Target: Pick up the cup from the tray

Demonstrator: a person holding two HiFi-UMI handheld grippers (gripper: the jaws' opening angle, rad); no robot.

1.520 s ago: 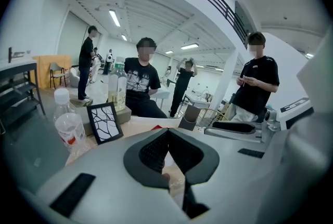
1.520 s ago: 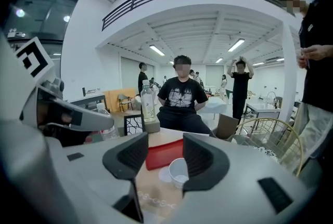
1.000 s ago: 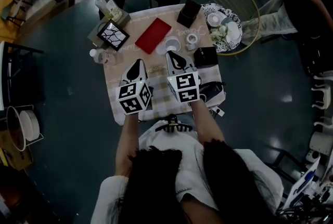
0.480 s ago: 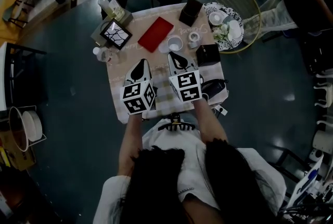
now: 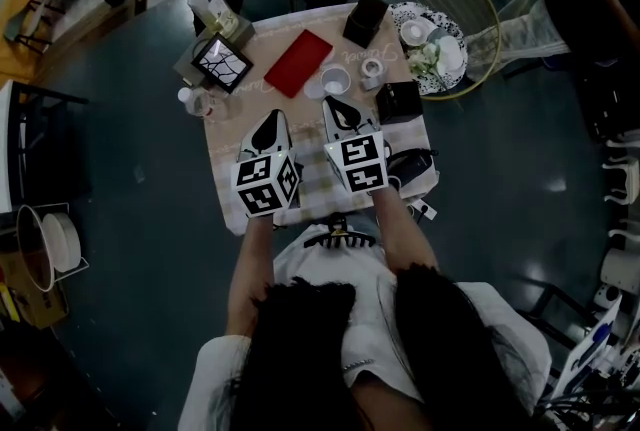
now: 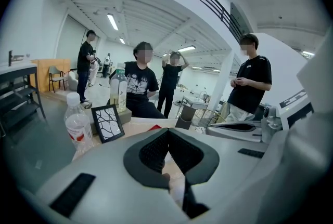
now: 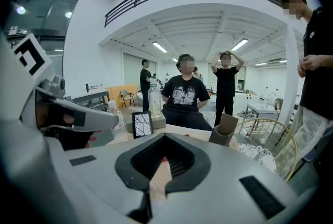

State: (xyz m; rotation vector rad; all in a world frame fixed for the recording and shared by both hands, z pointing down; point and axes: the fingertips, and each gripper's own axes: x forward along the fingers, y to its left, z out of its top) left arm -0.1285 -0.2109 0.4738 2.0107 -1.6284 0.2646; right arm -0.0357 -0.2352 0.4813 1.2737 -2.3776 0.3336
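Note:
On the cloth-covered table (image 5: 232, 181) a white cup (image 5: 335, 81) stands beside a flat red tray (image 5: 296, 63), with a smaller white cup (image 5: 371, 70) to its right. More cups sit on a patterned tray (image 5: 447, 79) at the far right. My left gripper (image 5: 272, 119) and right gripper (image 5: 335, 105) hover side by side at the table's near half, both shut and empty. The right tips are just short of the white cup. In the left gripper view (image 6: 167, 130) and the right gripper view (image 7: 165, 135) the jaws meet, and the gripper bodies hide the cups.
A black box (image 5: 397, 103) lies right of the right gripper; a dark open box (image 5: 364, 19) stands at the back. A picture frame (image 5: 219, 65) and two bottles (image 5: 205, 7) (image 5: 190, 101) are at the left. A gold wire stand (image 5: 480, 4) carries the patterned tray. People stand behind.

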